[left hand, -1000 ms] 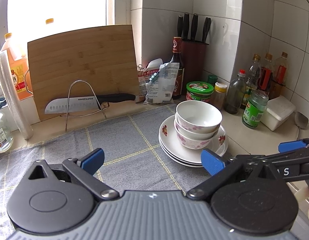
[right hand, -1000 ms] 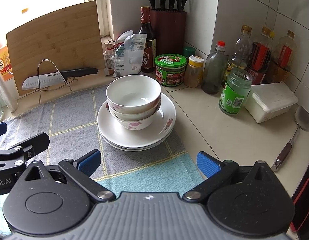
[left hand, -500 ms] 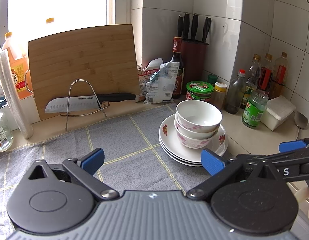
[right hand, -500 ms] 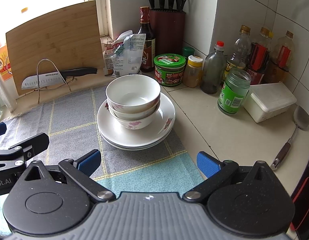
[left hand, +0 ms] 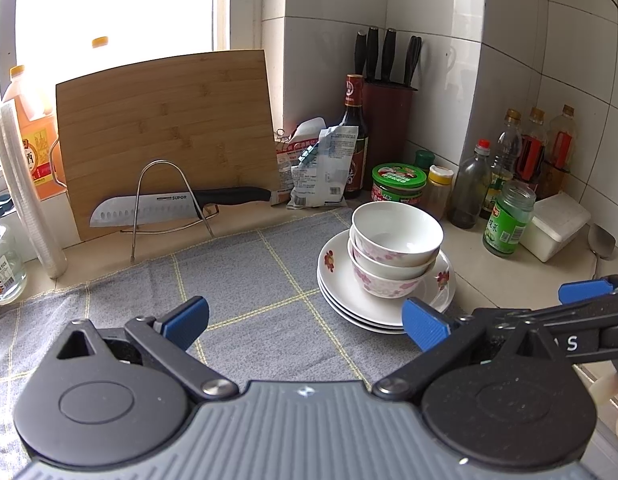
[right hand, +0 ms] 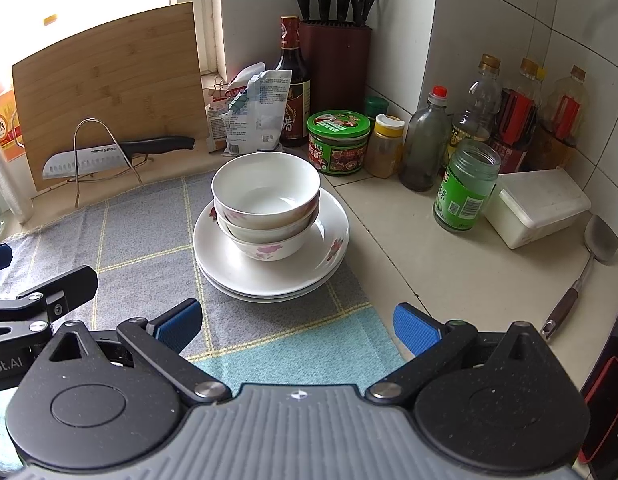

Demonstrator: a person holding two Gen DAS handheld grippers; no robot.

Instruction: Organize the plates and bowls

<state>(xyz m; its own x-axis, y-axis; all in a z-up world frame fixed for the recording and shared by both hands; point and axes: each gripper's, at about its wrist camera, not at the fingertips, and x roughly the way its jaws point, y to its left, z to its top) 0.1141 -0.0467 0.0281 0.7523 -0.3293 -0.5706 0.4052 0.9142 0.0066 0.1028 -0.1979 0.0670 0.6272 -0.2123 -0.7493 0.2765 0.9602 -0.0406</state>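
While left gripper point(left hand: 305, 318) and right gripper point(right hand: 295, 324) hovering, fingers spread, empty: white floral bowls point(right hand: 265, 196) sitting nested on stacked white plates point(right hand: 269, 276).

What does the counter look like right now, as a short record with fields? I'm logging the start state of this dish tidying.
bowls: three bowls nested, standing on the plates
plates: stack of plates on the grey cloth
left gripper: open, holding nothing, short of the stack
right gripper: open, holding nothing, short of the stack
behind stack: green-lidded jar, knife on wire rack
right of stack: spatula on bare counter
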